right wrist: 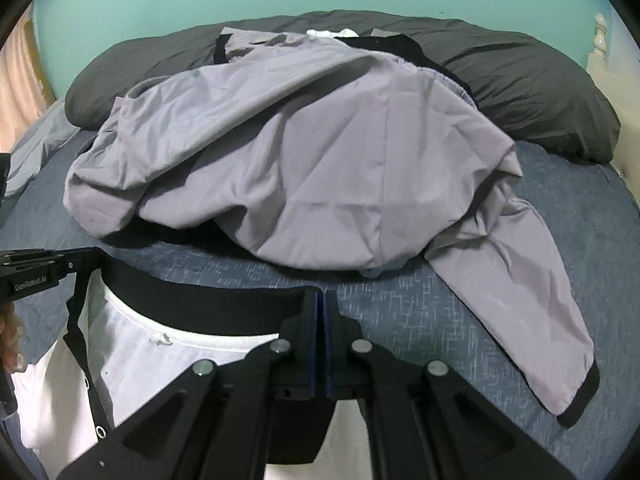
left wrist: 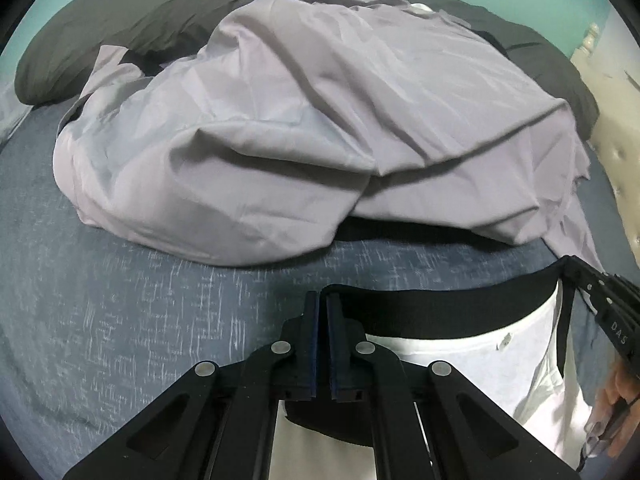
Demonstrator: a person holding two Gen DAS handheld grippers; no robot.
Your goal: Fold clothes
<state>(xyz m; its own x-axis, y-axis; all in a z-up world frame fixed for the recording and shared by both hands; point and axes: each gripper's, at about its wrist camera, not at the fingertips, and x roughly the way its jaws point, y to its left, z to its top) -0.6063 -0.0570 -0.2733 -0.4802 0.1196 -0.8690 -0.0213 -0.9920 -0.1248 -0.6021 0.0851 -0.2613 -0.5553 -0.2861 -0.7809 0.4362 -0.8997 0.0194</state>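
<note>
Left gripper (left wrist: pixel 323 300) low over the blue bed sheet (left wrist: pixel 100 300), pointing forward, jaws clenched on the black ribbed collar band (left wrist: pixel 440 312) of a white garment with black trim (left wrist: pixel 480 364). Right gripper (right wrist: pixel 323 300) level with it at the band's other end, jaws likewise pinched on the same band, stretched taut between both. Beyond, heaped on the bed: a crumpled lilac-grey jacket with black cuffs (right wrist: pixel 320 160), resting against a dark grey pillow (right wrist: pixel 540 92).
</note>
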